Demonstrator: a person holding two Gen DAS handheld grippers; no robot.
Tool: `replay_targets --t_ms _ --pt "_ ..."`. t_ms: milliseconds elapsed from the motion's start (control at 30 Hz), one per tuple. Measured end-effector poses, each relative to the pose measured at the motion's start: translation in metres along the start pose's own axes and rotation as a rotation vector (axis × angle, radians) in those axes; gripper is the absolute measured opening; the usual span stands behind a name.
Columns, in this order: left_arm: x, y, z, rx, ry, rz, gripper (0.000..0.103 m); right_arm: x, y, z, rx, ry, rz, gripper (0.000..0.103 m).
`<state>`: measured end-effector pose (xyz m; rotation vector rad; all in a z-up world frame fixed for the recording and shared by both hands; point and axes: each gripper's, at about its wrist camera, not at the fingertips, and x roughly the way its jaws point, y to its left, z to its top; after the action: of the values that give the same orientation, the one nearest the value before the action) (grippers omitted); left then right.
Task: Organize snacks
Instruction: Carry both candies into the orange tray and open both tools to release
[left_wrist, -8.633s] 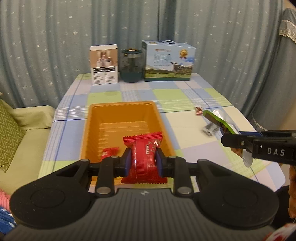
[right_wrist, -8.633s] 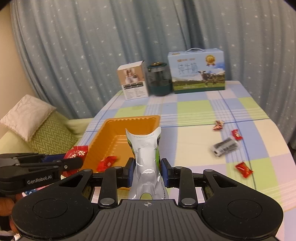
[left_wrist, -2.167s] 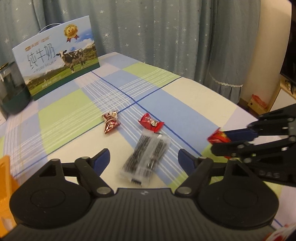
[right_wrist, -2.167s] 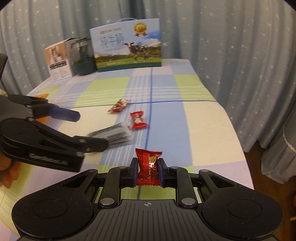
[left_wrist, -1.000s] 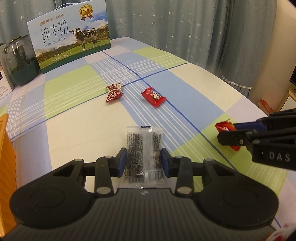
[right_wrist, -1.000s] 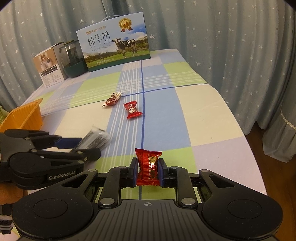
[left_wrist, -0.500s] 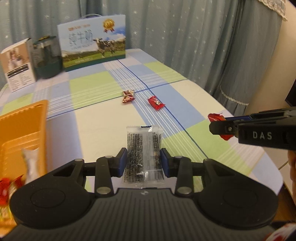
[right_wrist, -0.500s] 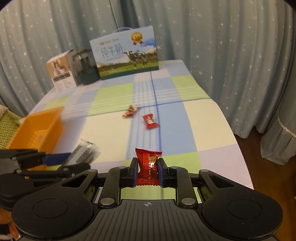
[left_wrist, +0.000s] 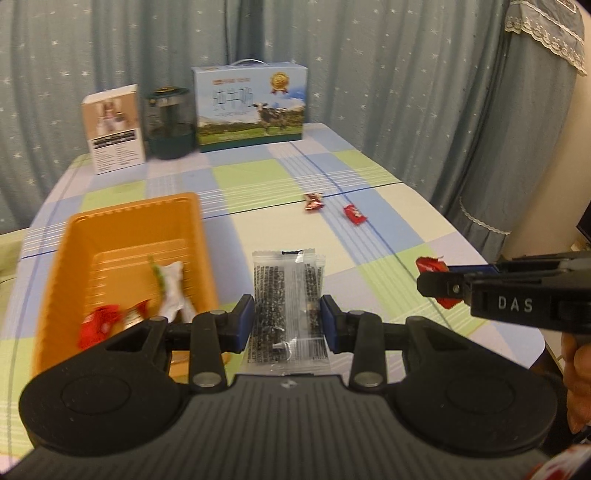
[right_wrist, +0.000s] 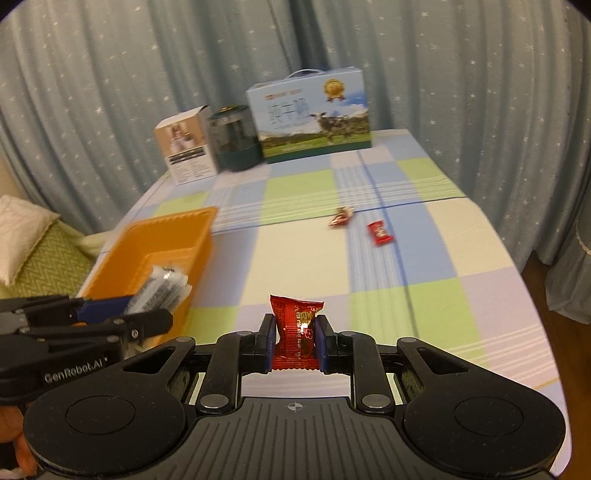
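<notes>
Dim warm light, fisheye-bent edges, slight motion blur.

I see open tablecloth (right_wrist: 295, 258) between the orange tray (left_wrist: 122, 236) and two small candies (left_wrist: 334, 206) lying far right — a gripper can pass there. At the far edge the white box (left_wrist: 114, 127), dark jar (left_wrist: 170, 123) and milk carton (left_wrist: 251, 107) stand close together, blocking that side.
</notes>
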<state>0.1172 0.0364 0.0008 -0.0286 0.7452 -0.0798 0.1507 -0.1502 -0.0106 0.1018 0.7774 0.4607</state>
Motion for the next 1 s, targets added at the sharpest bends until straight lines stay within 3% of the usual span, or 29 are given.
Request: replay_targets --t_ms 533,1000 --pt "-0.056 0.051 -0.022 -0.076 -0.007 0.097 0.035 0.002 0.072 -0.014 -0.098 0.027 0.080 0.022" --pt "-0.066 0.083 -0.024 -0.133 -0.011 0.136 0.035 0.017 0.104 -0.009 -0.149 0.036 0.120 0.022"
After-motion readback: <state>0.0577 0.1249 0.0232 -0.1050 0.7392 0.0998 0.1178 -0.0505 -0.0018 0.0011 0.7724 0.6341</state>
